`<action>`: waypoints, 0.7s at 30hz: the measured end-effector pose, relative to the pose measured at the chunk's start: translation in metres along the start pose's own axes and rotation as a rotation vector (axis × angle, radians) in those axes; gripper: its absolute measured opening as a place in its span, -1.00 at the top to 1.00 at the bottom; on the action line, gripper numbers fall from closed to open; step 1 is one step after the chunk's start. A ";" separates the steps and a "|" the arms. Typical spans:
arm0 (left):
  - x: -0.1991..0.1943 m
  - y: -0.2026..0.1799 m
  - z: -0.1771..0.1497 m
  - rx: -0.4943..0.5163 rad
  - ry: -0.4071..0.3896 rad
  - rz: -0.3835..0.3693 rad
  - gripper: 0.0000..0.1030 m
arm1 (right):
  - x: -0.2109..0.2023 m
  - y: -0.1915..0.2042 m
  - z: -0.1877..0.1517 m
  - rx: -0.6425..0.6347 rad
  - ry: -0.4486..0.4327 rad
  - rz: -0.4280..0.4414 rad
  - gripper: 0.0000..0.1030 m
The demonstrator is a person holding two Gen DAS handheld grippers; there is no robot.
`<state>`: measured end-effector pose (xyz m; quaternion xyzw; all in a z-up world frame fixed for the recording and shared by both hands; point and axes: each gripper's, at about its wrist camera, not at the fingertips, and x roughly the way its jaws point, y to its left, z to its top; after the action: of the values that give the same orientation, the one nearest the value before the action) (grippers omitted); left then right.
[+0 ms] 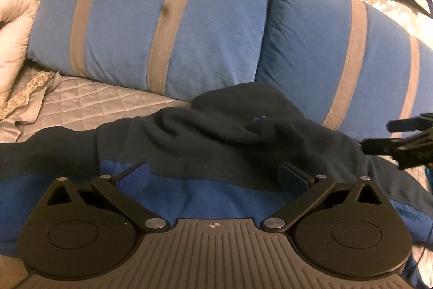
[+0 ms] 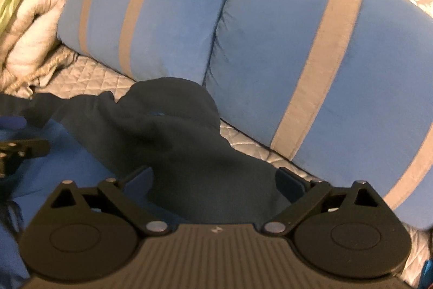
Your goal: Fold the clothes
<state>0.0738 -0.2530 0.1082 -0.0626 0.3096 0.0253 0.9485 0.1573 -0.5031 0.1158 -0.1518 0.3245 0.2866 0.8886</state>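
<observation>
Blue textured pads line the two fingers of the left gripper (image 1: 213,178), which are spread wide with nothing between them; they hover just above the dark navy and bright blue fleece garment (image 1: 216,142), over the seam where the navy upper part meets the blue panel. The right gripper (image 2: 213,180) is likewise spread, its fingers straddling a navy fold without pinching it; whether the pads touch the cloth cannot be told. In the left wrist view the right gripper's black linkage shows at the far right edge, near the garment's right side.

The garment lies rumpled on the grey quilted bedspread (image 1: 89,104), its rounded navy hood-like part bunched toward the two blue pillows with grey stripes (image 1: 151,18), almost touching them.

Step in hand, as judged: taking hold of the upper part to flatten or fold it. To do this well, each gripper should descend on a single raised ridge of cloth, at matching points left and right, and close on one layer only. Lifting evenly would keep the fold line straight; drawing the fabric away from the pillows first would give room. Thick fleece may slip from a shallow pinch.
</observation>
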 end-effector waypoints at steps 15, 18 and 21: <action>0.006 -0.002 0.003 0.010 0.040 -0.022 -1.00 | 0.083 -0.020 0.035 0.156 0.014 0.105 -0.77; 0.008 -0.004 0.003 0.021 0.050 -0.026 -1.00 | 0.105 -0.021 0.037 0.219 0.010 0.122 -0.72; 0.009 -0.007 0.001 0.044 0.061 -0.027 -1.00 | 0.130 -0.017 0.040 0.260 0.016 0.125 -0.70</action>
<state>0.0827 -0.2600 0.1042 -0.0465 0.3379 0.0035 0.9400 0.2686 -0.4454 0.0604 -0.0172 0.3750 0.2955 0.8785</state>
